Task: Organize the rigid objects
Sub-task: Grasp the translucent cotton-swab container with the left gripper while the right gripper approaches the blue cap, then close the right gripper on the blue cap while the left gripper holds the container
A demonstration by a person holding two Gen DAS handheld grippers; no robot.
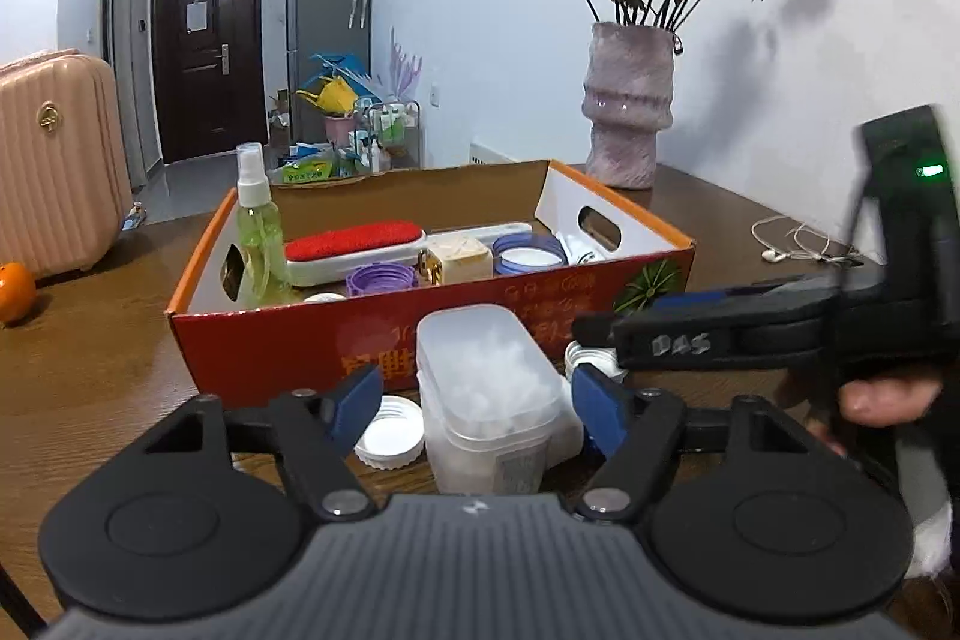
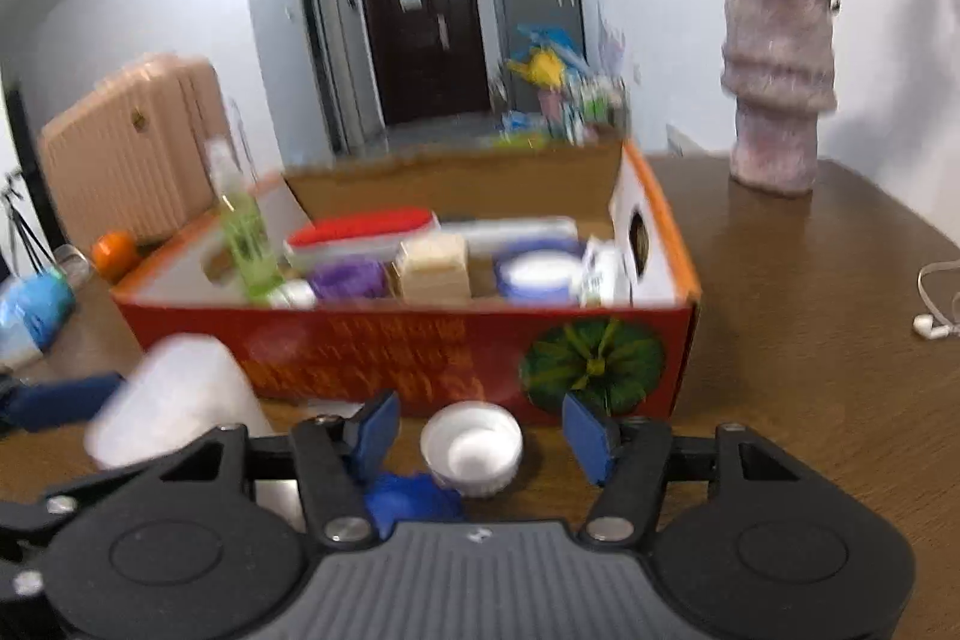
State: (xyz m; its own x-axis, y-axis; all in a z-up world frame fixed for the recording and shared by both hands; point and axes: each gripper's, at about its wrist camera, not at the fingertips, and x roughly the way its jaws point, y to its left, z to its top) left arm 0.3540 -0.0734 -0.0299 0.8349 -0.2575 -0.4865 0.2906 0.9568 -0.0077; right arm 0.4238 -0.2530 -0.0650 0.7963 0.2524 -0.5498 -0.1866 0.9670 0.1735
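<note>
A translucent white plastic container (image 1: 492,400) stands on the brown table between the blue pads of my left gripper (image 1: 480,409), which is open around it; I cannot tell whether the pads touch it. A white ribbed cap (image 1: 390,433) lies to its left. In the right wrist view my right gripper (image 2: 480,436) is open around another white cap (image 2: 471,448) lying mouth up, with a blue cap (image 2: 414,502) below it. The container (image 2: 174,400) shows blurred at left. The red cardboard box (image 1: 372,334) just behind holds a green spray bottle (image 1: 258,232), a red brush, lids and a cream block.
A pink vase (image 1: 627,106) with dried roses stands at the back right of the table. White earphones (image 1: 792,244) lie at the right. An orange (image 1: 15,292) sits at the far left, with a pink suitcase (image 1: 54,160) behind. My right gripper's body (image 1: 780,328) reaches in from the right.
</note>
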